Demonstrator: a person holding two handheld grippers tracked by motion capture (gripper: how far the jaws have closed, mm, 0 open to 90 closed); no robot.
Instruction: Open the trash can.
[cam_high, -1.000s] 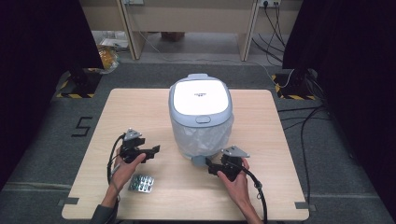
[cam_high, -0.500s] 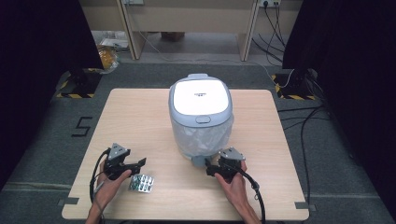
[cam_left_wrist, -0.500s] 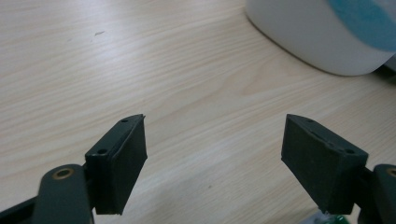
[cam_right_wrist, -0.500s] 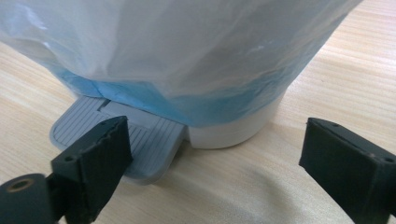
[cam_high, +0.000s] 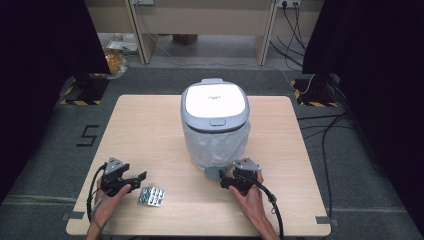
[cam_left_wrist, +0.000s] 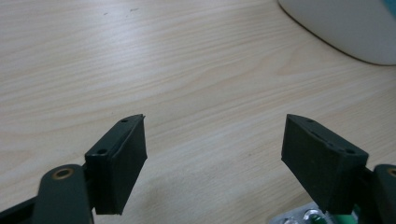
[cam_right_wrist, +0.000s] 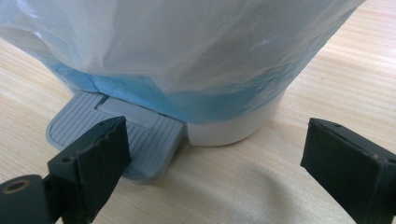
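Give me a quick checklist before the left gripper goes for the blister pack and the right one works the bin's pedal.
1. Left gripper jaws open, nothing between them: ok.
2. Blister pack flat on the table, just right of the left gripper, untouched: ok.
3. Right gripper open at the pedal: ok.
4. Pedal pressed: not ok; one jaw hangs over it, contact cannot tell.
5. Bin lid open: not ok, shut.
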